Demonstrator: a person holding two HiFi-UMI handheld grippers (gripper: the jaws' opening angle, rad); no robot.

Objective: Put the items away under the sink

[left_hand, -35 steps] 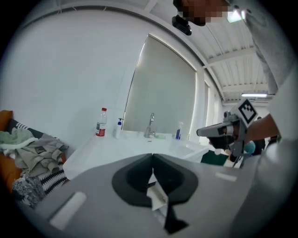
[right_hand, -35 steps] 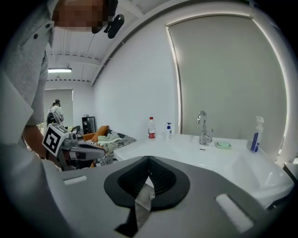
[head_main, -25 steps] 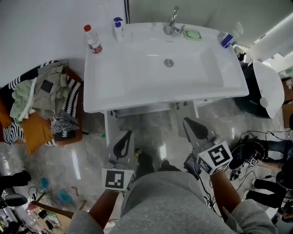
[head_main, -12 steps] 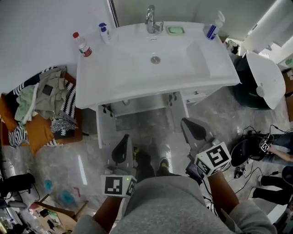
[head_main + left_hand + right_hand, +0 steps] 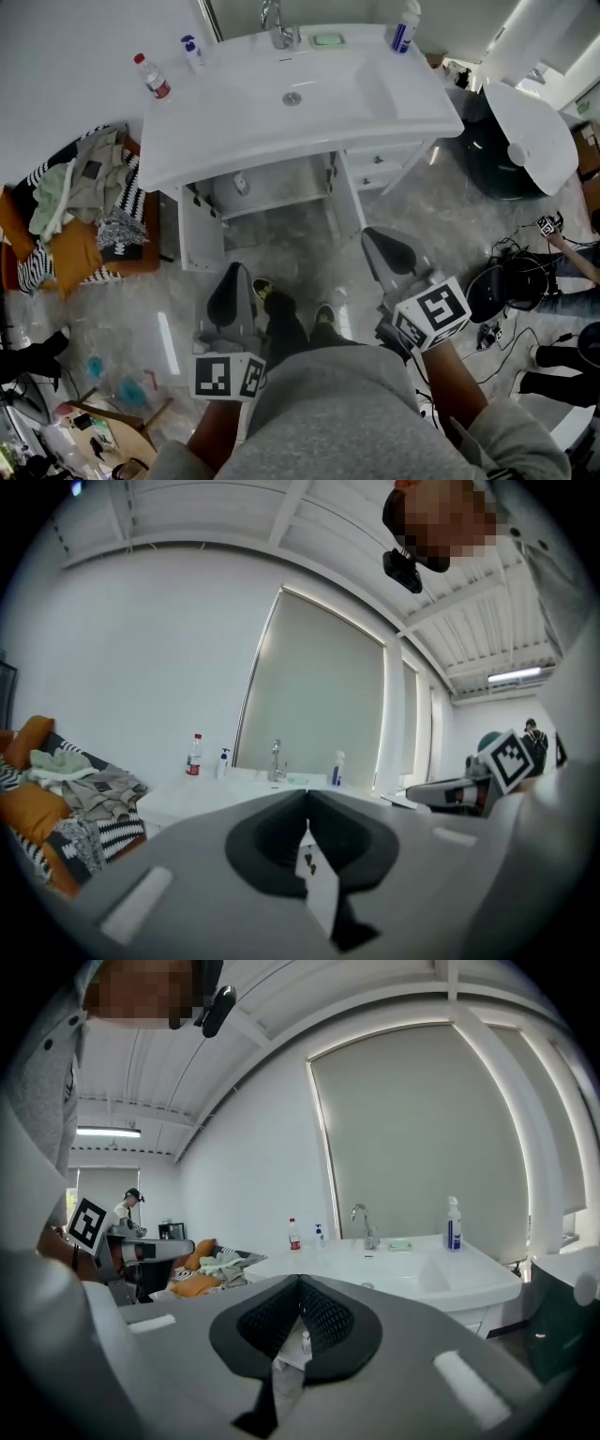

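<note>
Both grippers hang low at 6 o'clock, well apart from the sink. The left gripper (image 5: pixel 232 281) and the right gripper (image 5: pixel 380 246) each have their jaws pressed together with nothing between them.

The items stand along the back of the counter (image 5: pixel 234 131):
- a red-capped bottle (image 5: pixel 150 75) at 11 o'clock
- a small pump bottle (image 5: pixel 192 52) just beside it
- a green soap dish (image 5: pixel 328 39) next to the faucet (image 5: pixel 277 21)
- a blue spray bottle (image 5: pixel 405 28) at 1 o'clock

The bottles look like light plastic, stiff enough to pinch. They are probably smooth, and slippery if wet. The mid-body, below the neck, seems the safest place to hold them. The spray bottle is tall and likely to tip, so a grip under its trigger head would steady it. The soap dish is low and flat, and is probably best taken by its rim.

The cabinet (image 5: pixel 272 192) under the basin is open. Its doors stand out on either side, narrowing the way in. Whether anything is already inside is hard to tell.

A laundry pile (image 5: pixel 75 206) crowds the floor at 9 o'clock. A bin with a white lid (image 5: pixel 525 141) sits at 2 o'clock, and cables (image 5: pixel 516 272) trail at 3 o'clock.
</note>
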